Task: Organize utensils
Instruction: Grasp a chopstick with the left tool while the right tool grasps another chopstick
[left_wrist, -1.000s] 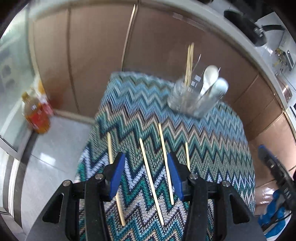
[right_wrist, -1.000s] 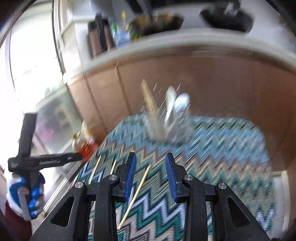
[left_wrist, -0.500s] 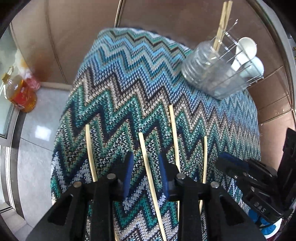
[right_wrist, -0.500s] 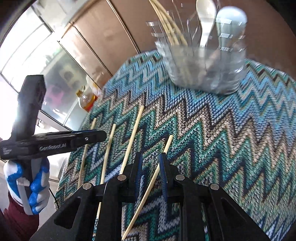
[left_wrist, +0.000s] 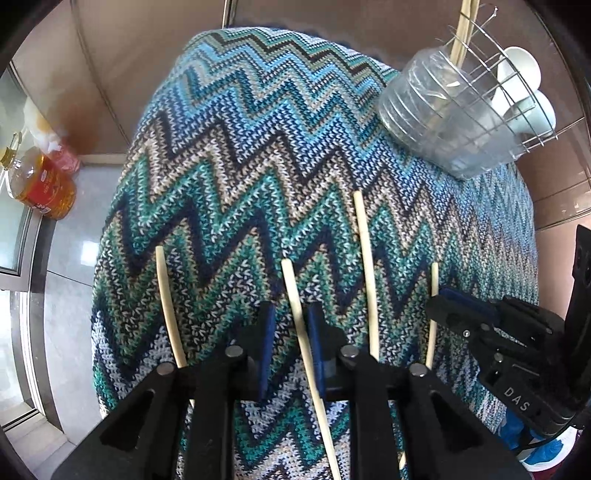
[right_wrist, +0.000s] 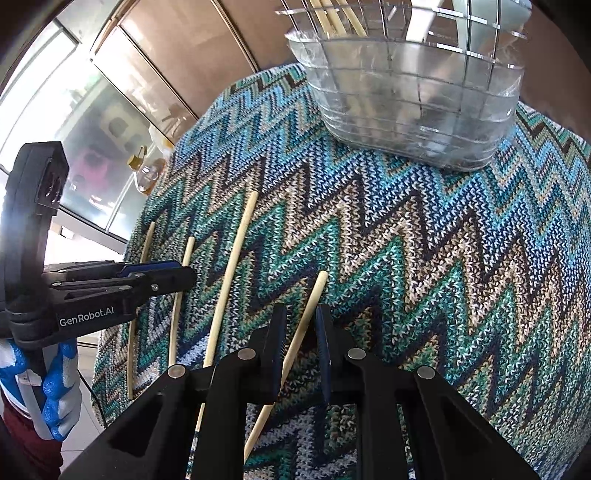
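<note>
Several pale wooden chopsticks lie side by side on a zigzag knitted cloth (left_wrist: 258, 155). My left gripper (left_wrist: 290, 317) is low over the cloth, its narrowly parted jaws straddling one chopstick (left_wrist: 295, 291); the right pad touches it, the left stands apart. My right gripper (right_wrist: 301, 317) likewise straddles the rightmost chopstick (right_wrist: 314, 295), with small gaps at both pads. A clear holder with a wire frame (left_wrist: 454, 122) stands at the far right of the cloth, holding chopsticks and white spoons (left_wrist: 517, 70); it also shows in the right wrist view (right_wrist: 413, 107).
Two other chopsticks lie loose, one left (left_wrist: 166, 302) and one right (left_wrist: 365, 266) of my left gripper. A bottle of oil (left_wrist: 40, 184) stands on the floor at the left. Brown cabinet doors (left_wrist: 147, 55) stand behind the cloth.
Both grippers have dropped down to the cloth and narrowed their jaws, each around a chopstick. The holder has not moved.
</note>
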